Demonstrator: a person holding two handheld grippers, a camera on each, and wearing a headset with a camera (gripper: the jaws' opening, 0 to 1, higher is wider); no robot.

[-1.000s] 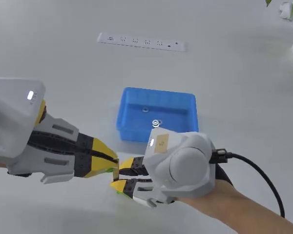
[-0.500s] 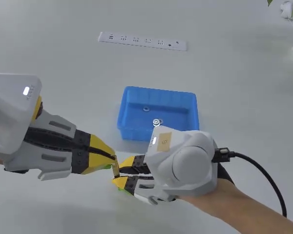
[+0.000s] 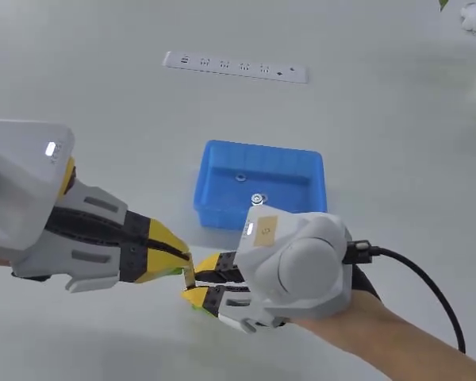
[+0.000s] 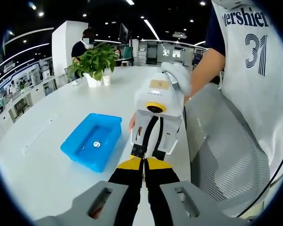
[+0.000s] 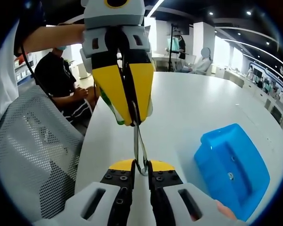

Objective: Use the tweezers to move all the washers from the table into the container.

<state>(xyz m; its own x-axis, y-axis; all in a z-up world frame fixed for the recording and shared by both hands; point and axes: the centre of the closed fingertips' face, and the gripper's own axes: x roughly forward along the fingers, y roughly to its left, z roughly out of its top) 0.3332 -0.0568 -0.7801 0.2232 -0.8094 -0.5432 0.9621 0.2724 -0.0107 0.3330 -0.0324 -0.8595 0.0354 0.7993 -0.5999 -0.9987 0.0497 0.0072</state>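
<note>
1. Two washers (image 3: 257, 199) lie in the blue container (image 3: 222, 171) in the head view; the left gripper (image 3: 182, 266) and right gripper (image 3: 193, 283) meet tip to tip near it.
2. Left gripper view: its jaws press together.
3. Right gripper view adds the tweezers (image 5: 137, 136), pinched at either end by both claws; remaining washers, I cannot tell.

Two grippers are counted, the left gripper (image 4: 144, 162) and the right gripper (image 5: 141, 165), along with one pair of tweezers (image 5: 137, 136). There is one blue container (image 3: 222, 216) with two washers in it — a nearer washer (image 3: 257, 199) and a farther washer (image 3: 239, 178). One power strip (image 3: 235, 67) sits on the one table (image 3: 397, 143), and the left gripper view adds one potted plant (image 4: 95, 60).
</note>
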